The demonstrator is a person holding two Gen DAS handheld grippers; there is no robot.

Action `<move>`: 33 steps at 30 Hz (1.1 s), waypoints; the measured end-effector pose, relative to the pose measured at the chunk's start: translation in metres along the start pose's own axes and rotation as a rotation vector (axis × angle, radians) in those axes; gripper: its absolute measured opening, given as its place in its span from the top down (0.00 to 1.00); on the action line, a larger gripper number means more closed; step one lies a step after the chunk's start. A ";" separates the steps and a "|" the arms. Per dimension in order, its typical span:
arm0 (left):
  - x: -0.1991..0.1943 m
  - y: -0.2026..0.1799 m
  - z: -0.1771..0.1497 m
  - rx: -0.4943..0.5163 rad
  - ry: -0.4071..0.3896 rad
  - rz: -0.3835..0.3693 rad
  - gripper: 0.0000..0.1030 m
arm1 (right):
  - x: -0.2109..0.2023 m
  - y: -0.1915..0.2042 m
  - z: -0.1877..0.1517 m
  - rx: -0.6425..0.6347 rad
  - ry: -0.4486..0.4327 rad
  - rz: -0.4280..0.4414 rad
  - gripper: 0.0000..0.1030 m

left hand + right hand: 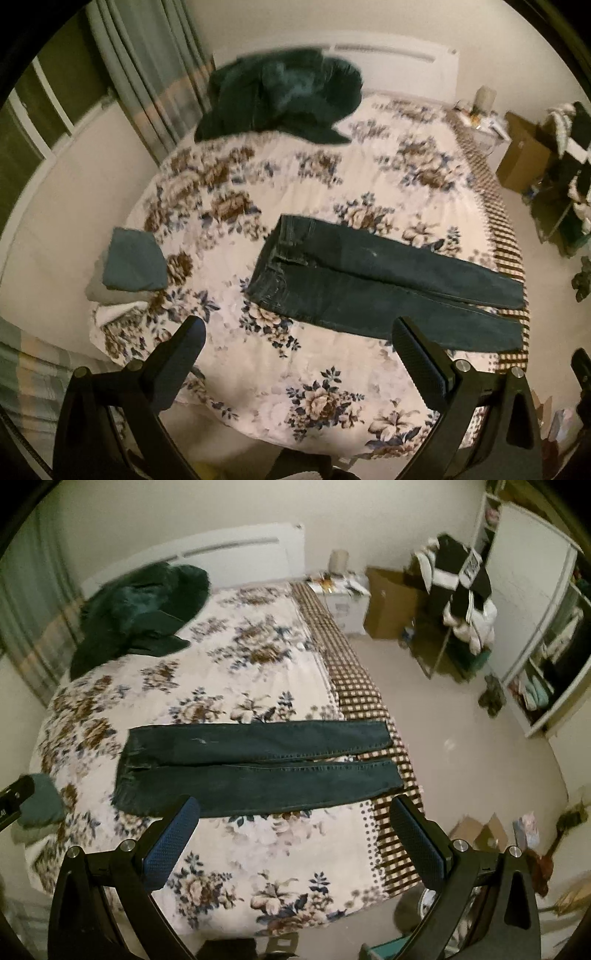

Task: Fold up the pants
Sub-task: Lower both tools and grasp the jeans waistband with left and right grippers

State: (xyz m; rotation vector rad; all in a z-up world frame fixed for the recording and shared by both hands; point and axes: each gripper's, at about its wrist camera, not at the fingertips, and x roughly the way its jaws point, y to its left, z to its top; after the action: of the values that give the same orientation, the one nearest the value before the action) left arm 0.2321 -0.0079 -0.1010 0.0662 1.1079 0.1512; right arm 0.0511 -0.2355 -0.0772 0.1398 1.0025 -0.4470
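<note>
Dark blue jeans (369,280) (258,764) lie flat on the floral bedspread (295,184) (229,664), waist to the left, both legs stretched side by side toward the bed's right edge. My left gripper (299,332) hangs open above the near side of the bed, just in front of the jeans, holding nothing. My right gripper (295,808) is open too, its blue-padded fingers (173,838) spread over the near leg without touching it. The tip of the left gripper (14,797) shows at the left edge of the right wrist view.
A dark green heap of clothing (280,96) (140,616) lies at the head of the bed. A small stack of folded clothes (129,266) (40,808) sits at the left. A nightstand (343,598), cardboard box (388,602) and laden rack (458,590) stand right of the bed.
</note>
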 end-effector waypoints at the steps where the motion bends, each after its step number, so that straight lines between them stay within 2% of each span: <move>1: 0.019 0.000 0.011 -0.005 0.025 0.000 0.00 | 0.024 0.003 0.011 0.017 0.021 -0.011 0.00; 7: 0.133 -0.003 0.069 -0.026 0.129 0.015 0.00 | 0.156 0.014 0.063 0.129 0.145 -0.074 0.00; 14: 0.269 -0.020 0.126 -0.047 0.283 0.046 0.00 | 0.329 0.009 0.101 0.271 0.314 -0.115 0.00; 18: 0.347 -0.029 0.154 -0.079 0.366 0.066 0.00 | 0.439 -0.008 0.115 0.366 0.433 -0.126 0.00; 23: 0.448 -0.040 0.175 -0.153 0.490 0.091 0.00 | 0.551 -0.044 0.122 0.474 0.522 -0.161 0.00; 28: 0.540 -0.052 0.182 -0.237 0.598 0.120 0.00 | 0.629 -0.089 0.127 0.575 0.562 -0.234 0.00; 33: 0.602 -0.050 0.182 -0.323 0.652 0.148 0.00 | 0.674 -0.121 0.128 0.651 0.597 -0.274 0.00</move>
State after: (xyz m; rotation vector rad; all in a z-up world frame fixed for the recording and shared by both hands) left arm 0.6628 0.0400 -0.5600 -0.2049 1.7137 0.5073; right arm 0.4071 -0.5858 -0.5625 0.7605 1.4361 -1.0134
